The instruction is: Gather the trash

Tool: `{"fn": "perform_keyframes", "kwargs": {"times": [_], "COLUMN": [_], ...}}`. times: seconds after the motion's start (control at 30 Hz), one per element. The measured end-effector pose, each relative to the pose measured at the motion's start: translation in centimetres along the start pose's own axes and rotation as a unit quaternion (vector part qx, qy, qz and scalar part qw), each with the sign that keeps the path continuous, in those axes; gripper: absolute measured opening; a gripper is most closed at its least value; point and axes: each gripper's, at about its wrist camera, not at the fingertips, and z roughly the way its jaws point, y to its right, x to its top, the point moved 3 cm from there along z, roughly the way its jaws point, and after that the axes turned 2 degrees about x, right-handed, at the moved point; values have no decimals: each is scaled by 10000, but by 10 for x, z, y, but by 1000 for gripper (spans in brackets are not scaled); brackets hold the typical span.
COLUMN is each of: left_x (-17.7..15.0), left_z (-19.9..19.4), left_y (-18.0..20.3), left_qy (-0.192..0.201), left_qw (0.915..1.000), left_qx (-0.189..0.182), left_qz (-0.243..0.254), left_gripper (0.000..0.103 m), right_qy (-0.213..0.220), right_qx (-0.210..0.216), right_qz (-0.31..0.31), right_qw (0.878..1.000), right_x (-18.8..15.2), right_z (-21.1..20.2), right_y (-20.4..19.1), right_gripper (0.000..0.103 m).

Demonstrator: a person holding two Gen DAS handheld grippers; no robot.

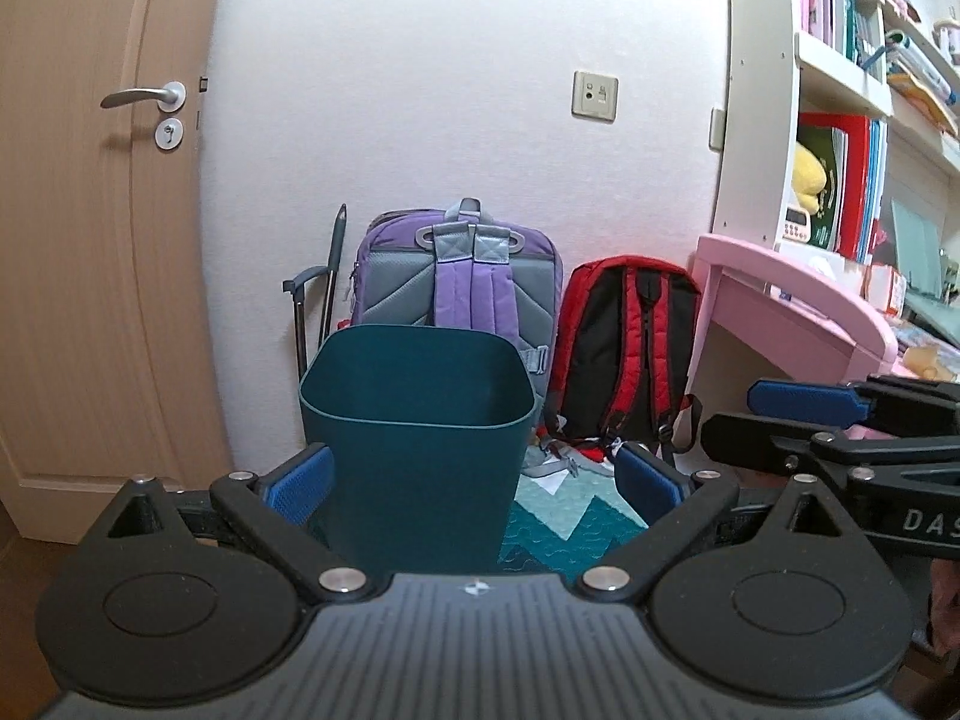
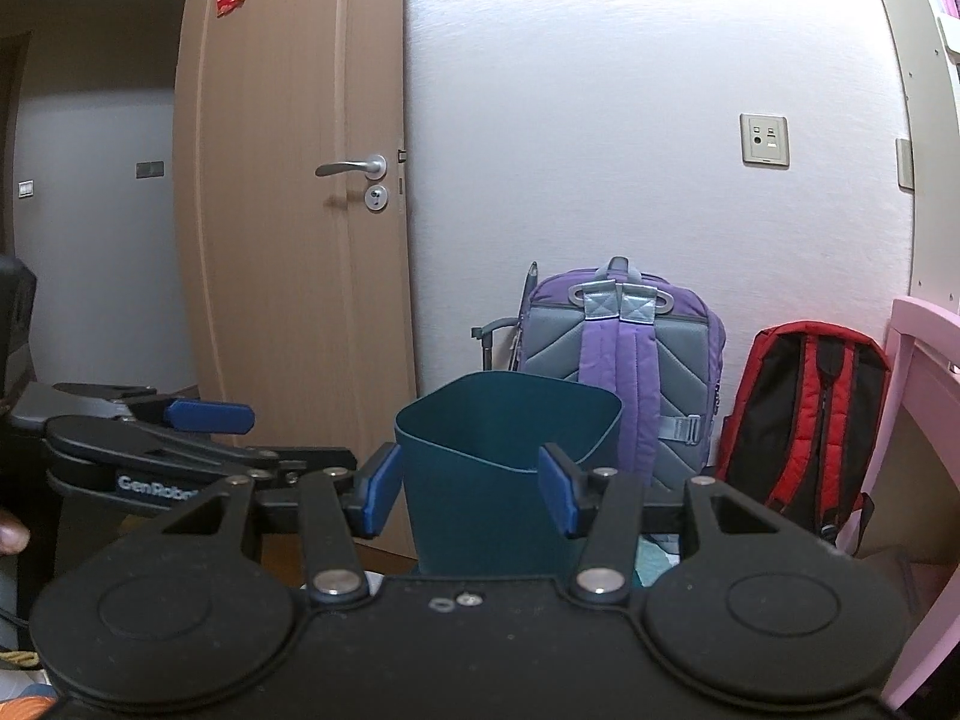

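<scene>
Bin (image 1: 417,420) sits dead center in both views, teal, open-topped, on the floor in front of two backpacks (image 1: 462,276) leaning on the wall. Left claw (image 1: 477,483) is spread wide around it, right claw (image 2: 468,495) spread too, neither pinching anything. Probably lining up to grab it. Door (image 1: 90,240) at left, pink surface (image 1: 798,300) at right.

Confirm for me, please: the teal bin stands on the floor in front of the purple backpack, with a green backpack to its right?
Not quite: the backpack to the right is red and black, not green, as the left wrist view shows. The teal bin does stand in front of the purple backpack.
</scene>
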Motion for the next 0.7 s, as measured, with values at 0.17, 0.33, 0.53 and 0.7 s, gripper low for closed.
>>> {"fn": "perform_keyframes", "kwargs": {"times": [0.17,0.33,0.53,0.7], "left_x": [0,0,1,-1], "left_z": [-6,-13,-18,-21], "left_y": [0,1,2,2], "left_qy": [11,89,142,200], "left_qw": [10000,9999,9998,9997], "left_qx": [-41,-21,-40,-39], "left_qz": [-66,-72,-103,-151], "left_gripper": [101,101,101,101], "right_qy": [51,88,108,121], "right_qx": [-43,-50,-87,-71], "right_qz": [12,-22,-82,-93], "right_qw": [10000,9999,9999,9999], "right_x": [0,2,2,3], "right_z": [-3,-6,-9,-10], "right_y": [1,-2,-5,-8], "right_gripper": [50,50,50,50]}}
